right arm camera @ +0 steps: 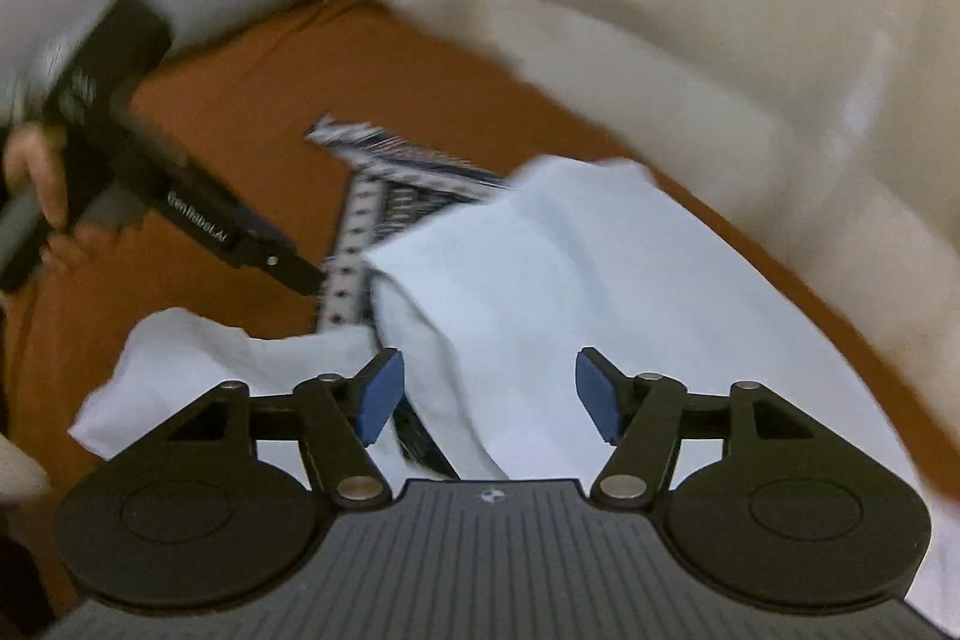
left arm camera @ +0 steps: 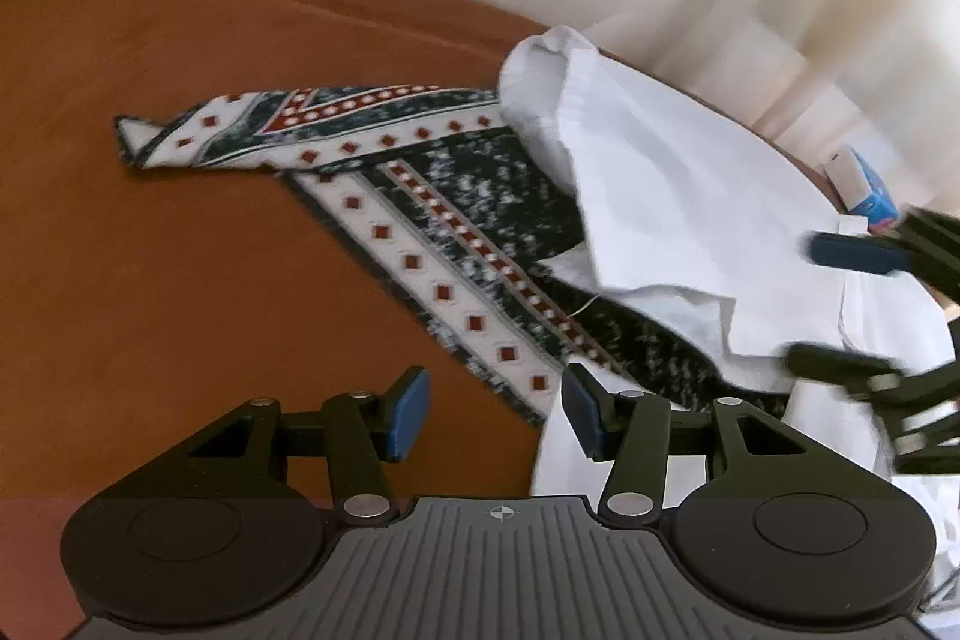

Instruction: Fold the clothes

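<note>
Clothes lie ahead of both grippers on the orange-brown cloth surface [left arm camera: 180, 232]: a crumpled white cotton garment [left arm camera: 678, 196] partly over a dark green, red-and-white patterned fabric [left arm camera: 456, 232]. Left gripper [left arm camera: 495, 412] and right gripper [right arm camera: 489, 394] stand open and empty, seemingly between folds; next comes choosing white edges to pinch

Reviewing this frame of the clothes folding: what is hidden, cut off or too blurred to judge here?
- Patterned cloth: left wrist view, its right part lies under the white garment, so its full shape is unknown.
- White garment: what kind it is cannot be told; the frame edge and right gripper cut it off.
- Blue-and-white box: too small to read.
- Right wrist view: motion blur smears the cloth pattern and background.
- Hand: partly cut off by the frame edge.
</note>
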Demonstrator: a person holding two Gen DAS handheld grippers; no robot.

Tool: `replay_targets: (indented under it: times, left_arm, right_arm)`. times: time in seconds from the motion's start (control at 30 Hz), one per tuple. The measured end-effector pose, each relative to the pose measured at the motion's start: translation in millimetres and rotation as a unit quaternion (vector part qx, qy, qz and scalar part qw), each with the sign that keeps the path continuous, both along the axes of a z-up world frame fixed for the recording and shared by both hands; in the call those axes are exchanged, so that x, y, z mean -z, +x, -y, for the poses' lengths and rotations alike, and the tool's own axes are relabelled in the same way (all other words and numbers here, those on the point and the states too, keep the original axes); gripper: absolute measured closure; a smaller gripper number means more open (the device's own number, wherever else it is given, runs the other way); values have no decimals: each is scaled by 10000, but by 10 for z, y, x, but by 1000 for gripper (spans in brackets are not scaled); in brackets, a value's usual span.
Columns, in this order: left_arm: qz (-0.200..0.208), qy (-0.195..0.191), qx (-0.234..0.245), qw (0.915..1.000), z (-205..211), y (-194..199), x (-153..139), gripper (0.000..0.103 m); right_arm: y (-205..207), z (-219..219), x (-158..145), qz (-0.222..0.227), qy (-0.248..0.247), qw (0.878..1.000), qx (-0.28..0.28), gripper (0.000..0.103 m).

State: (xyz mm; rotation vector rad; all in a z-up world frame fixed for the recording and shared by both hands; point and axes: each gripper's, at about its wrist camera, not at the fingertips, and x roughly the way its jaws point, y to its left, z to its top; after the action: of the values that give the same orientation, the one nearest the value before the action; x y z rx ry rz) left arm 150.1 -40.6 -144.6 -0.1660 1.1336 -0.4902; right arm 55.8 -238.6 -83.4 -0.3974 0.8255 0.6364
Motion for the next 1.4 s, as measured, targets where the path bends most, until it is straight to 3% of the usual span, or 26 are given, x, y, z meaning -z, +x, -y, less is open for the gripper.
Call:
replay_targets:
  times: [0.2,0.27,0.3,0.37,0.43,0.6,0.7,0.83,0.9,1.0,1.2,1.33,1.4]
  left_arm:
    - [107,-171,187,9996,-144,17,42,39]
    - [153,-245,298,9991,-107,48,56,39]
    - [178,-299,359,9988,-70,70,64,39]
    - [245,-391,496,9977,34,113,75,38]
    - [274,-512,598,9965,184,170,94,36]
    - [279,-851,611,9941,585,349,180,36]
    - [246,-1015,456,9935,716,468,232,36]
    - [107,-1555,5,9878,687,647,275,35]
    - [-211,-2127,-270,9765,609,750,331,33]
    - [-810,-3065,-706,9458,453,864,458,33]
    - [-1341,-3922,-1235,9016,306,887,643,31]
    - [-1369,-4215,-1405,8854,263,907,677,31]
    - [-1310,-4277,-1485,8820,229,885,660,32]
  right_arm:
    - [126,-702,323,326,-1267,9878,-844,36]
    - [247,-697,346,141,-1283,9884,-804,66]
    - [331,-641,301,-50,-1042,9928,-584,90]
    - [444,-435,172,-262,-358,9990,-10,90]
    - [536,-182,1,-378,335,9970,583,93]
    - [719,415,-198,-856,1652,9694,1599,94]
    - [749,590,-220,-967,1953,9595,1787,94]
    - [754,604,-219,-1019,2006,9597,1685,94]
    - [753,593,-217,-1038,2006,9606,1618,94]
    - [841,588,-184,-1036,1962,9625,1563,94]
    - [821,596,-170,-1071,1965,9631,1494,94]
    - [781,562,-161,-1104,1948,9638,1450,94]
    - [763,517,-157,-1129,1920,9650,1387,94]
